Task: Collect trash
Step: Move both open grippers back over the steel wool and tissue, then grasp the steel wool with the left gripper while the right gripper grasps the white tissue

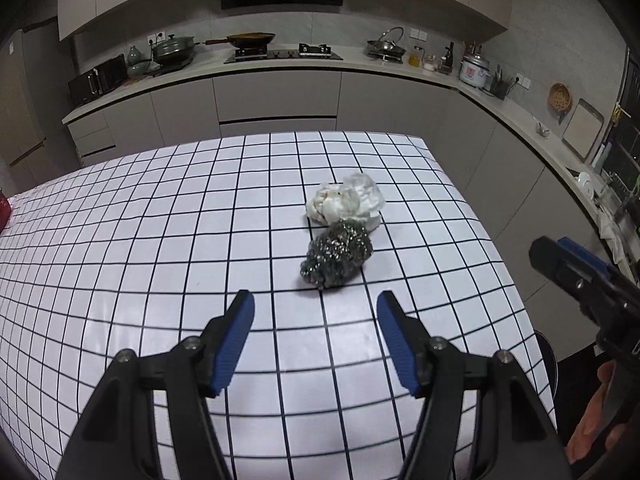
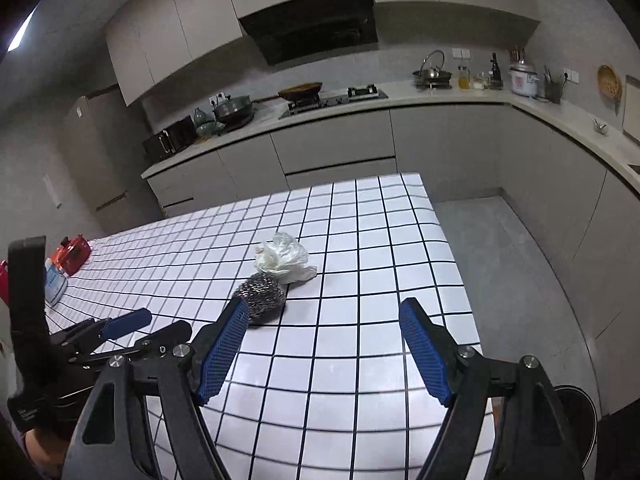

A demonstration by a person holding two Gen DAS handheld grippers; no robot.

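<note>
A ball of steel wool (image 1: 337, 256) (image 2: 262, 297) lies on the white grid-patterned table (image 1: 160, 220) (image 2: 360, 280). Touching its far side is a crumpled white plastic bag (image 1: 347, 202) (image 2: 285, 258). My left gripper (image 1: 316, 304) stands open just short of the steel wool, with nothing between its blue pads. Over the table's right part, my right gripper (image 2: 322, 312) is open and empty too; the steel wool sits by its left fingertip (image 2: 236, 308). Each gripper shows in the other's view, the right gripper (image 1: 576, 268) at the table's right side and the left gripper (image 2: 120, 326) at the lower left.
Red and blue items (image 2: 70, 258) sit at the table's far left. A dark round bin (image 2: 576, 412) stands on the floor below the table's right front corner. Grey cabinets and a counter (image 1: 280, 64) with cookware run behind and along the right wall.
</note>
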